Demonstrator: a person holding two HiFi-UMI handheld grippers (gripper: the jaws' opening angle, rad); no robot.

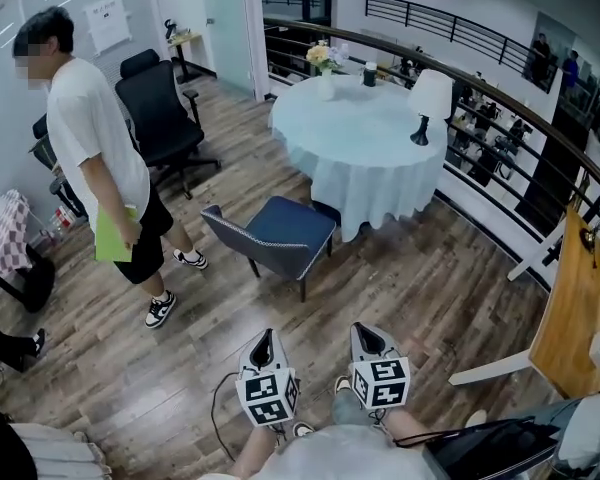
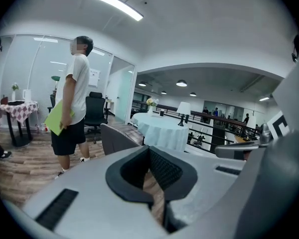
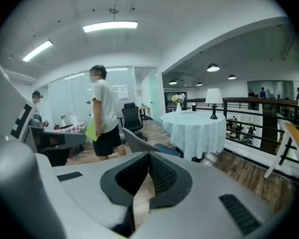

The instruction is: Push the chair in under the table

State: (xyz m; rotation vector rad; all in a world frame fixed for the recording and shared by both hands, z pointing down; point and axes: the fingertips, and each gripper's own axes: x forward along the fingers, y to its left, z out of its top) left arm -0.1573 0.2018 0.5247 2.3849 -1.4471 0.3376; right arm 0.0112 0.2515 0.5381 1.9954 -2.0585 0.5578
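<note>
Left gripper (image 1: 265,340), lower centre, is closed and empty. The chair (image 1: 280,230) stands mid-frame, pulled out from the table (image 1: 360,133) at upper centre. Right gripper (image 1: 366,334), just right, is likewise closed and empty; recommend setting both evenly against the backrest and pushing straight tableward.

L gripper (image 1: 264,344) & R gripper (image 1: 368,339) sit side by side, close to the body, angled slightly down. Both jaw pairs closed, nothing btwn them.

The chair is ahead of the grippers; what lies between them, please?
Only bare wooden floor, in the head view, separates the chair from the left gripper and right gripper.
</note>
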